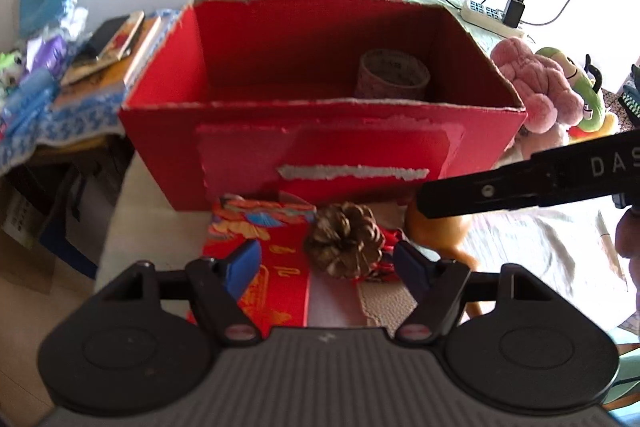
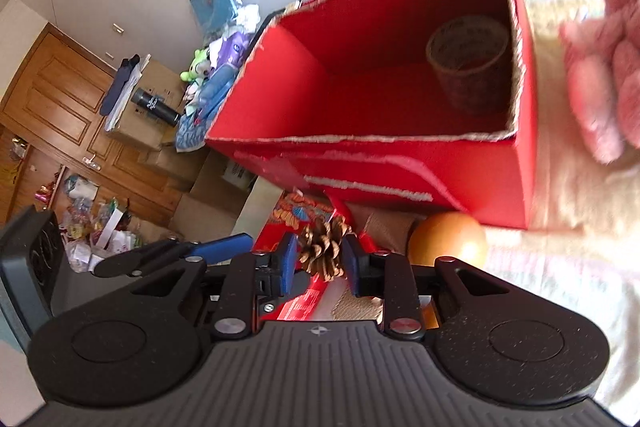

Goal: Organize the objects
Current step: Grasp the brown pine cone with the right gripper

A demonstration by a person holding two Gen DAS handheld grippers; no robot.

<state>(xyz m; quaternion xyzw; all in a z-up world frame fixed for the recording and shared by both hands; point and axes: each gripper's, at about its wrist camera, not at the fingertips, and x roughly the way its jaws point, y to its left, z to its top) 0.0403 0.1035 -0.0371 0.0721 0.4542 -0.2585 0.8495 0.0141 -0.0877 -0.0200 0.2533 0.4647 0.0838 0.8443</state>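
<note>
A brown pine cone (image 1: 344, 239) lies on a red printed packet (image 1: 256, 227) in front of an open red cardboard box (image 1: 320, 147). My left gripper (image 1: 328, 263) is open wide, its blue pads on either side of the cone and not touching it. A black finger of my right gripper (image 1: 480, 193) reaches in from the right, its tip short of the cone. In the right wrist view my right gripper (image 2: 320, 263) is open with a narrow gap, and the pine cone (image 2: 322, 251) shows through it. A patterned roll (image 1: 394, 75) stands inside the box at the back right.
An orange gourd-like object (image 1: 440, 231) sits right of the cone, under the right finger. Pink and green plush toys (image 1: 536, 79) lie right of the box, and a power strip (image 1: 484, 11) lies behind it. Books (image 1: 116, 43) and clutter cover a side table at the left. Cardboard boxes (image 2: 140, 123) stand on the floor.
</note>
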